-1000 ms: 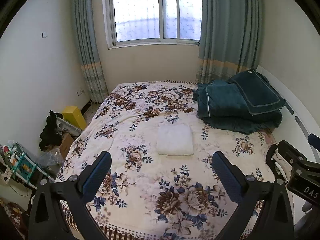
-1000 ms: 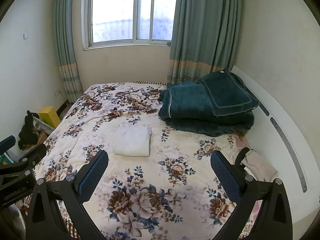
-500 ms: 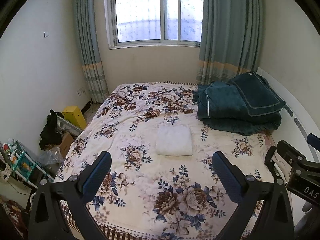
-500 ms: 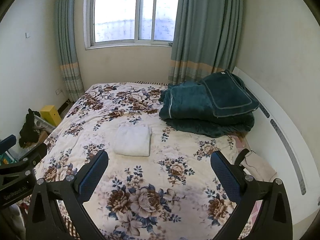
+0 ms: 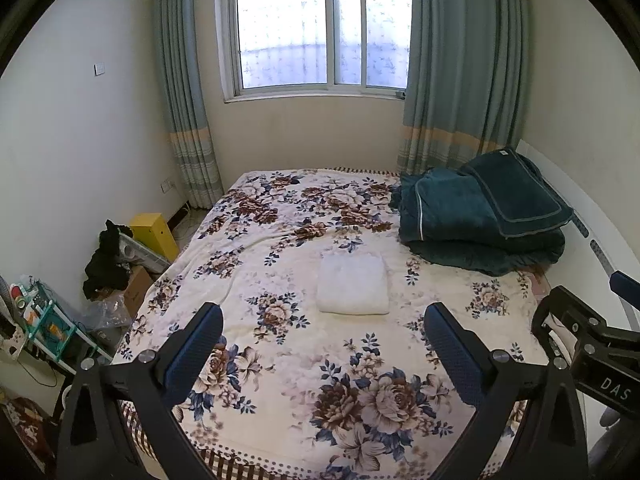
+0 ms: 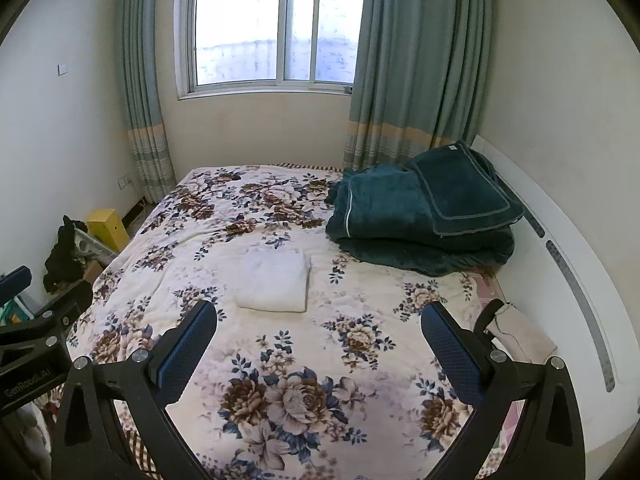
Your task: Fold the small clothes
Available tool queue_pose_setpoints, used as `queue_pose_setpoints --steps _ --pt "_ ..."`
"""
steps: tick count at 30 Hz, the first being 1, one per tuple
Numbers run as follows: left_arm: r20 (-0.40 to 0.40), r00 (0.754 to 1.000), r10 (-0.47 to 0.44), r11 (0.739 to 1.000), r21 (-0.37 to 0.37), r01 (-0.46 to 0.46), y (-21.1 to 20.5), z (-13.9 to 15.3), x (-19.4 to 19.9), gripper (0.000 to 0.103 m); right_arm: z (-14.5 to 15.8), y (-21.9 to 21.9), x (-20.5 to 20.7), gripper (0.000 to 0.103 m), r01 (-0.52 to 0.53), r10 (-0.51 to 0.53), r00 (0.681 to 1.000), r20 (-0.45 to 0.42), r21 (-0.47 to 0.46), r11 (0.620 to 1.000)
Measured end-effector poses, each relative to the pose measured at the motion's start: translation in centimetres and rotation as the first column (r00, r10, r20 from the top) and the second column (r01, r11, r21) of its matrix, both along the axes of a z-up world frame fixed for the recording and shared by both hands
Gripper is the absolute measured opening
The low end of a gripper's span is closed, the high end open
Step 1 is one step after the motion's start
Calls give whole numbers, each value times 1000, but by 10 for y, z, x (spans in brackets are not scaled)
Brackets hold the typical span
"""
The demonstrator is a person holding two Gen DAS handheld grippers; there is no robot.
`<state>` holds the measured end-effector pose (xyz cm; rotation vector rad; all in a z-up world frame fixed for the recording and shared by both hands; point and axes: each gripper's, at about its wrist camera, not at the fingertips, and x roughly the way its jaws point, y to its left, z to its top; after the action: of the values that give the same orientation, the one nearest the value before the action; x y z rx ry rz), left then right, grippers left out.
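Folded white cloth (image 5: 353, 283) (image 6: 275, 281) lying flat near the middle of the bed (image 5: 280, 344) (image 6: 224, 344), on the floral cover, a neat rectangle with nothing on it. Dark green blanket pile (image 5: 480, 224) (image 6: 420, 220) heaped at the bed's far right corner, against the white headboard (image 6: 560, 264), well apart from the cloth.

Left gripper (image 5: 322, 344) held above the near edge of the bed, jaws spread wide, nothing between them, clear of the cloth. Right gripper (image 6: 318, 342) likewise over the near edge, jaws wide apart and empty, also short of the cloth. Each gripper visible at the side of the other's view.

Beige fabric item (image 6: 520, 332) lying at the right edge of the bed, beside the headboard. Beyond the left edge, on the floor: yellow box (image 5: 154, 232) (image 6: 108, 226), black bundle (image 5: 106, 260), cluttered shelf. Window (image 5: 320, 32) with grey-green curtains (image 5: 460, 64) behind the far edge.
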<state>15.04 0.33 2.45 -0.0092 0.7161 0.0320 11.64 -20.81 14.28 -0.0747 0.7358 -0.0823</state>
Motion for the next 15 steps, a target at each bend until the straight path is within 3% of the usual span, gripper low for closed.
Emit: queue_pose_setpoints --steps 15 --pt "3 1000 6 1000 1 -6 2 0 -2 103 -1 7 5 103 -13 13 1000 1 4 1000"
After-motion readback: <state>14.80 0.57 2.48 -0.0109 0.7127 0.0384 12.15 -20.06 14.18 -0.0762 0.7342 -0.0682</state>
